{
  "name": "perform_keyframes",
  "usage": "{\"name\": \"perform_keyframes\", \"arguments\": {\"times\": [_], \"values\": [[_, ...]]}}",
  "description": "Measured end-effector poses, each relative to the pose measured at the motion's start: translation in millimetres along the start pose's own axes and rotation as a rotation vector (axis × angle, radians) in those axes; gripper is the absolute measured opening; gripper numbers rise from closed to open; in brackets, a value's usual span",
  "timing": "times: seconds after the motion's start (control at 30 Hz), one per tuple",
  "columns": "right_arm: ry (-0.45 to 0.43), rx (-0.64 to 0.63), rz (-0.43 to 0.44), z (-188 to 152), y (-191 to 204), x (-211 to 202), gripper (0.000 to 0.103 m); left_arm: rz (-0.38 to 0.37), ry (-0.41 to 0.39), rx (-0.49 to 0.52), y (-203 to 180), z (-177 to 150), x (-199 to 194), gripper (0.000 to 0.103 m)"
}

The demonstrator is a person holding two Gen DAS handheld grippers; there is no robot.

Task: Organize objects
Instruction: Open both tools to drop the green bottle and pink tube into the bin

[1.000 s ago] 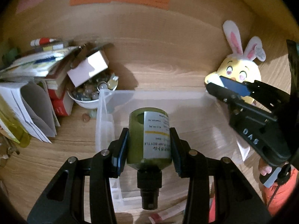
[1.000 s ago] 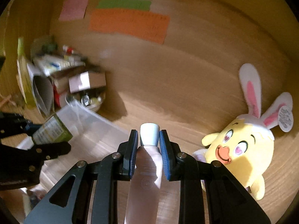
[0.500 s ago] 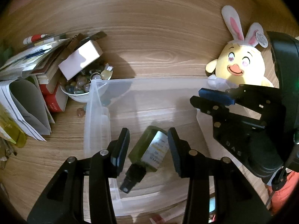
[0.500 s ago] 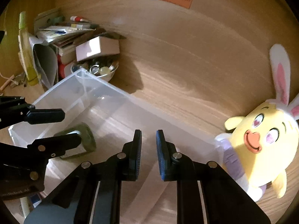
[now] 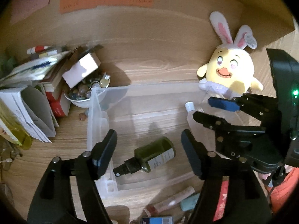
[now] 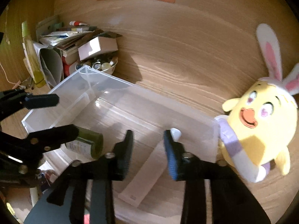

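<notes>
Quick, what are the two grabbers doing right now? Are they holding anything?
Left gripper: open, holding nothing; jaws just opened, green bottle lies below in the clear bin.
Right gripper: open, holding nothing; jaws just opened, pink tube released.

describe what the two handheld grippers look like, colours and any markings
Both are matte black plastic with angular arms and silver rivets at the pivots. The left gripper has dark blue pads inside its jaws. The right gripper has the same blue pads; in the left wrist view its body carries white embossed letters and a lit green indicator light.

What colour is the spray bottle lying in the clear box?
Dark olive green spray bottle with a black nozzle; clearest in the left wrist view.
</notes>
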State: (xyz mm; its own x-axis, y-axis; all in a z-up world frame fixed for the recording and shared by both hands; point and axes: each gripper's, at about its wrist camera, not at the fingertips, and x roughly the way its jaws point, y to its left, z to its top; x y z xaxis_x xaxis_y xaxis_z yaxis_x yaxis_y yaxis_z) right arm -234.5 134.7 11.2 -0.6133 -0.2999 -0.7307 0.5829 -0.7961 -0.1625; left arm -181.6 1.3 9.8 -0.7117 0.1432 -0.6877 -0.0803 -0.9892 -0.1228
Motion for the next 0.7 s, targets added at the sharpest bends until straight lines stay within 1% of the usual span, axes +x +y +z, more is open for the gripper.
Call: {"name": "perform_keyframes", "arguments": {"times": [0.07, 0.1, 0.13, 0.2, 0.27, 0.37, 0.53, 0.7], "values": [[-0.011, 0.006, -0.011, -2.9, -2.8, -7.4, 0.049, 0.006, -0.016, 0.011, -3.2, -0.5, -8.8, 0.078], [-0.017, 0.012, -0.012, -4.5, -4.6, -12.1, 0.053, 0.009, -0.021, 0.016, -4.1, -1.1, -13.1, 0.082], [-0.021, 0.018, -0.012, -6.1, -6.4, -16.1, 0.054, 0.013, -0.028, 0.021, -4.9, -1.7, -17.9, 0.084], [-0.034, 0.035, -0.008, -9.5, -10.0, -26.4, 0.064, 0.021, -0.039, 0.024, -5.6, -2.9, -26.3, 0.094], [-0.054, 0.048, -0.011, -12.5, -12.7, -36.3, 0.071, 0.029, -0.05, 0.023, -5.4, -4.0, -35.3, 0.096], [-0.084, 0.056, -0.023, -16.7, -15.6, -51.9, 0.08, 0.034, -0.055, 0.021, -4.5, -6.1, -45.9, 0.097], [-0.121, 0.064, -0.024, -25.0, -16.7, -75.4, 0.082, 0.048, -0.055, 0.017, 1.3, -14.5, -59.0, 0.098], [-0.153, 0.067, -0.021, -38.3, -13.0, -93.8, 0.086, 0.069, -0.046, 0.025, 8.6, -28.5, -69.5, 0.098]]}}
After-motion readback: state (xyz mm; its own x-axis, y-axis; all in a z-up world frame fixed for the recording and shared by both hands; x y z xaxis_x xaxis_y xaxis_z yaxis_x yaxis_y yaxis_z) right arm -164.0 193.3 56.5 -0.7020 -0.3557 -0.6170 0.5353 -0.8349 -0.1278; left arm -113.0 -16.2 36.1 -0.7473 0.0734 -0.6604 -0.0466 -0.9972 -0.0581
